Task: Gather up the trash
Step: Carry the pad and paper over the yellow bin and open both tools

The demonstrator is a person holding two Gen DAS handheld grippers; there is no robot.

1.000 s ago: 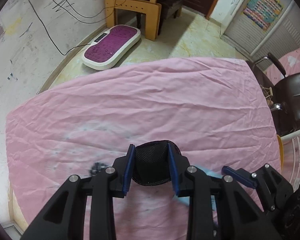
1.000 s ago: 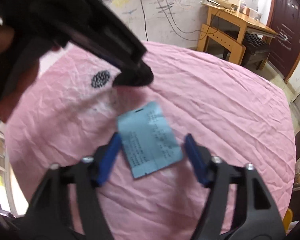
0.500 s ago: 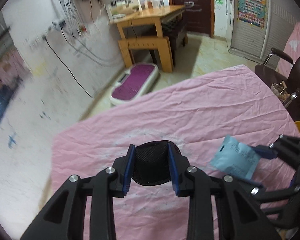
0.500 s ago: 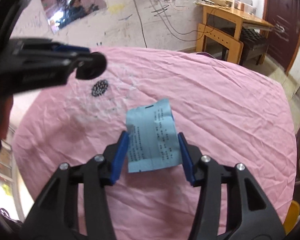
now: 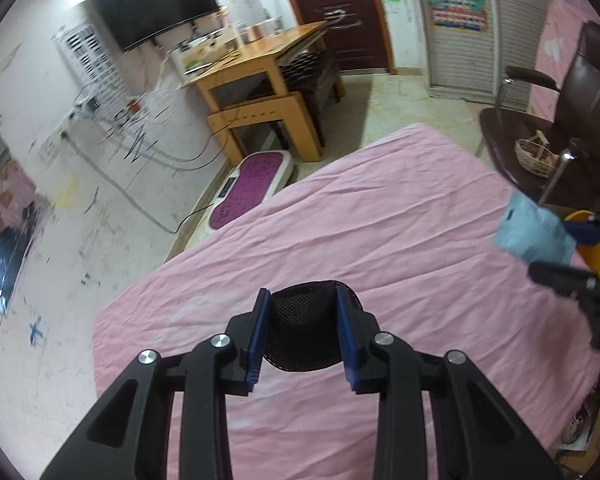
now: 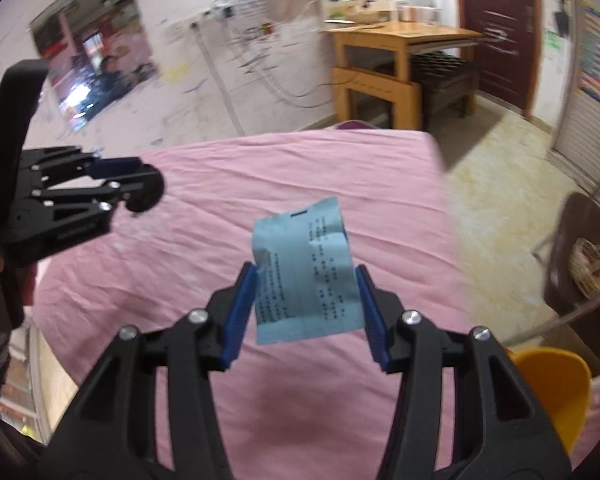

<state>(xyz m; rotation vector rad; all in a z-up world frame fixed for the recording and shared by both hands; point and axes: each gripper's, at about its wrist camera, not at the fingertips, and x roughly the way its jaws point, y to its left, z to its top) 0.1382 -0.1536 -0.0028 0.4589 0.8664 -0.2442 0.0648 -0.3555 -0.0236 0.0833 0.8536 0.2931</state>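
the right gripper (image 6: 306, 304) is clenched on a light blue printed paper slip (image 6: 305, 276), holding it by its two side edges, lifted clear of the pink cloth (image 6: 260, 184) that covers the desk. the slip looks feather-light and limp: it bows and creases between the jaws, so a pinch across the edges buckles it; it would likely sit firmer pinched flat near one end. it could slip or flutter loose if swung fast.

the left gripper (image 5: 302, 328) is clenched on a black mesh piece (image 5: 304, 330), soft and springy-looking, bulging above the blue pads (image 5: 256, 336); it hangs over the cloth too.

an orange bin (image 6: 550, 388) shows beside the desk at the right, probably where both pieces go.
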